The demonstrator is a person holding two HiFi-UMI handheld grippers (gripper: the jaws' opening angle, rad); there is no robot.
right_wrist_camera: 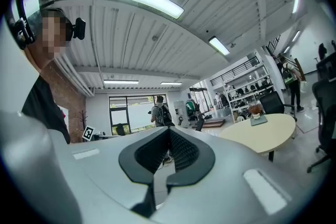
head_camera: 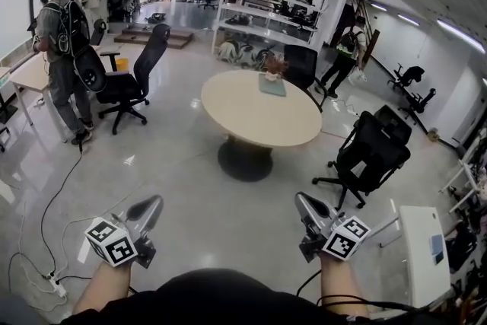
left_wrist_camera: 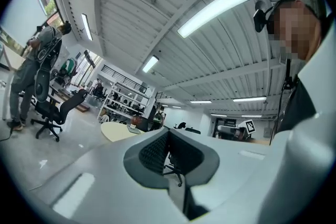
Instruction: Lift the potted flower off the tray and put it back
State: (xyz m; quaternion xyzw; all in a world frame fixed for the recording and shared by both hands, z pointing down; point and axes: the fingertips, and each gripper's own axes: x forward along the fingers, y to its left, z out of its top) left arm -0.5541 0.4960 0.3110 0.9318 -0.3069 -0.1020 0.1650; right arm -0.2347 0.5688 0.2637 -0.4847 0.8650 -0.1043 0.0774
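Both closed and empty: left tongs (head_camera: pixel 156 203) and right tongs (head_camera: pixel 300 200), touching nothing.

A black office chair (head_camera: pixel 131 80) stands left of the round table (head_camera: pixel 259 118), beside a backpack-wearing person (head_camera: pixel 62 42).

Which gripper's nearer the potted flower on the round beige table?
Right, narrowly. Right gripper is nearly straight before the reddish potted flower; left gripper sits further left. Both far off.
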